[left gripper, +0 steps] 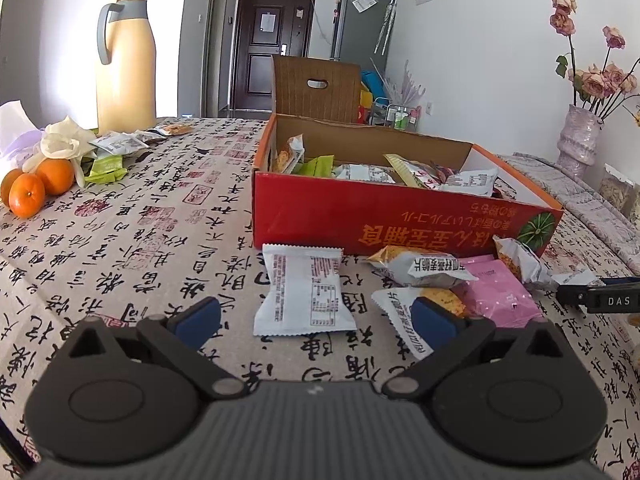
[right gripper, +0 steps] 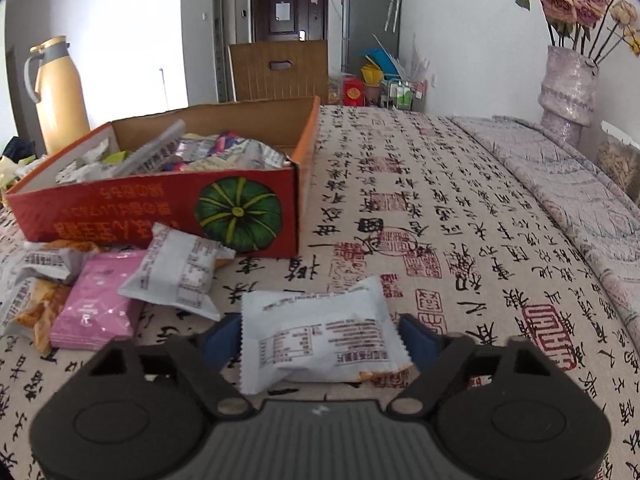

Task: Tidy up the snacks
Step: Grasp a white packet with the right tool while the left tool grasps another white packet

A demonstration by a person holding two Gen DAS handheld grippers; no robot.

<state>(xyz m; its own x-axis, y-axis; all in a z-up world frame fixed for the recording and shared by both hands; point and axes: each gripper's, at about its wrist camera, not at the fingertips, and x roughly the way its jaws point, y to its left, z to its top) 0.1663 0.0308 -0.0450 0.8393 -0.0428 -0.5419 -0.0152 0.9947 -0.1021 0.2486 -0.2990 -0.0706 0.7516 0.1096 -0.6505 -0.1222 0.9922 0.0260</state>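
A red cardboard box (left gripper: pixel 400 220) holding several snack packets stands on the table; it also shows in the right wrist view (right gripper: pixel 160 208). My left gripper (left gripper: pixel 316 320) is open, its blue pads on either side of a white snack packet (left gripper: pixel 304 294) lying in front of the box. More packets and a pink packet (left gripper: pixel 500 292) lie to its right. My right gripper (right gripper: pixel 320 338) is open around another white snack packet (right gripper: pixel 320 342) on the cloth; the pads stand close to its ends. The pink packet (right gripper: pixel 96 304) and a white packet (right gripper: pixel 180 272) lie to its left.
A yellow thermos jug (left gripper: pixel 126 64), oranges (left gripper: pixel 36 188) and more packets (left gripper: pixel 116 152) sit at the left of the table. A vase of flowers (right gripper: pixel 568 88) stands at the right. A wooden chair back (left gripper: pixel 316 88) is behind the box. The right gripper's tip (left gripper: pixel 600 298) shows in the left wrist view.
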